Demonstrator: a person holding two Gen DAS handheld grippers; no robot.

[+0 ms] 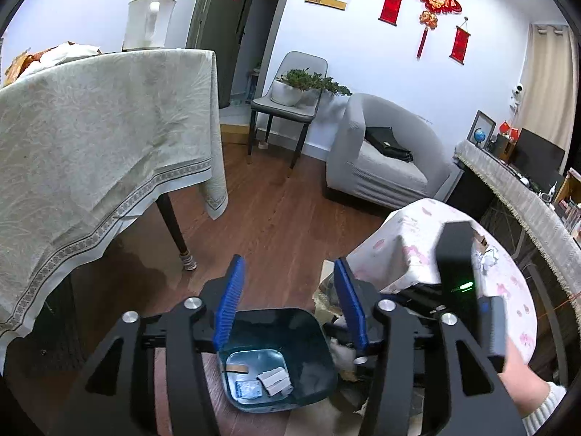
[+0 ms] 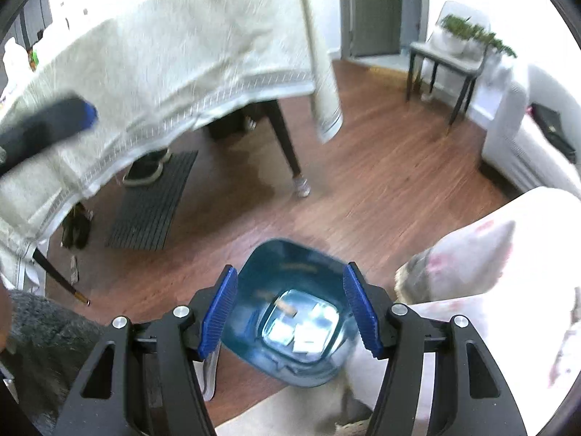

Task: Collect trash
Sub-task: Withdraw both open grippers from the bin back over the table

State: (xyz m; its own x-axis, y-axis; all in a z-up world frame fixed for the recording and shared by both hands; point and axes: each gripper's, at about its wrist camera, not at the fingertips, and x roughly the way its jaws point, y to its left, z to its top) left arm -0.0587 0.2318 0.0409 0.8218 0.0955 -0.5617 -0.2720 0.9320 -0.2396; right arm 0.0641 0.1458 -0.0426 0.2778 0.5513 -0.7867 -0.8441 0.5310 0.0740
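A dark blue trash bin [image 1: 308,341] stands on the wooden floor, below both grippers. Inside it lie white paper scraps [image 1: 274,380], a small blue-white wrapper [image 1: 248,388] and a tan stick [image 1: 236,368]. My left gripper [image 1: 288,299] is open and empty above the bin. My right gripper [image 2: 290,307] is open and empty, directly over the bin [image 2: 290,265]; the scraps [image 2: 305,341] and a tan stick [image 2: 285,307] show inside. The right gripper's body [image 1: 457,265] appears at the right of the left wrist view. Crumpled paper [image 1: 488,258] lies on the pink-patterned low table [image 1: 410,247].
A dining table under a pale cloth [image 1: 101,138] stands left, with its dark leg [image 1: 178,229] near the bin. A grey sofa [image 1: 381,167], a chair with a potted plant [image 1: 290,98] and a sideboard [image 1: 526,196] are beyond. A dark mat [image 2: 152,200] lies under the table.
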